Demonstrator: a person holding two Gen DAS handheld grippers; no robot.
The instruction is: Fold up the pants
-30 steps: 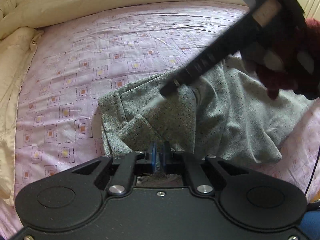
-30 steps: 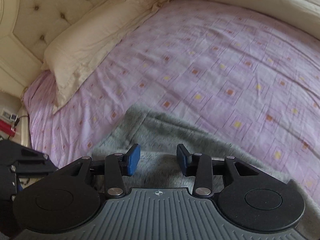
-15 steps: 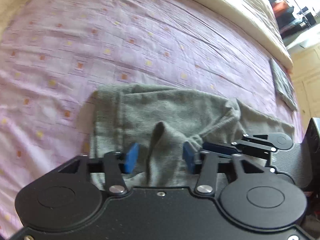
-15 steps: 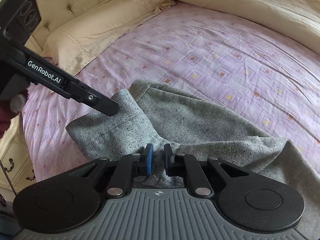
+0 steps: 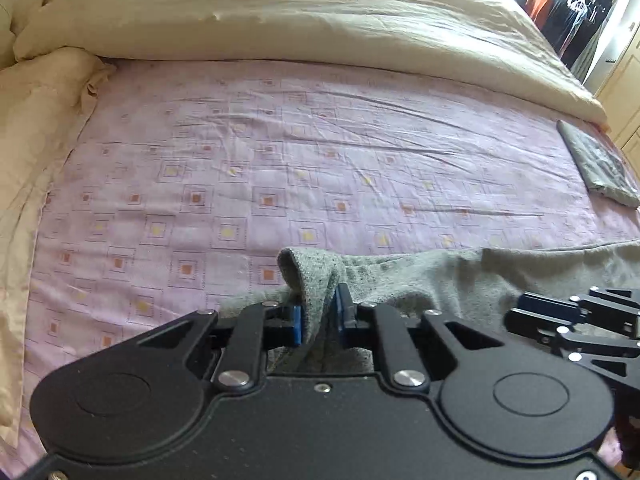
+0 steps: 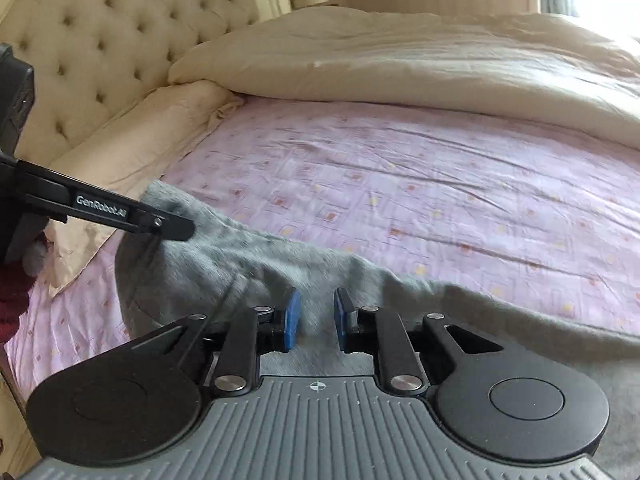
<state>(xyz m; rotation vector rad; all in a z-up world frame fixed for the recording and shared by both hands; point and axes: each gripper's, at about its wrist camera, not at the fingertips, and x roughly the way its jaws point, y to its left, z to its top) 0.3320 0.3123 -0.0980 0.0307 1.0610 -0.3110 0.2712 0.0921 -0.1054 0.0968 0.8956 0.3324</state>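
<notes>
The grey pants [image 5: 440,276] lie along the near edge of the bed, their length running left to right, with open pink sheet [image 5: 320,168] beyond them up to the cream duvet [image 5: 320,20]. The left gripper [image 5: 319,318] has just been closing and pinches a raised fold of the pants. The right gripper [image 6: 315,318] has just been opening; cloth sits between its blue pads, but whether they press it I cannot tell. The pants' right end is cut off. A folded grey cloth [image 5: 596,164] lies far right.
</notes>
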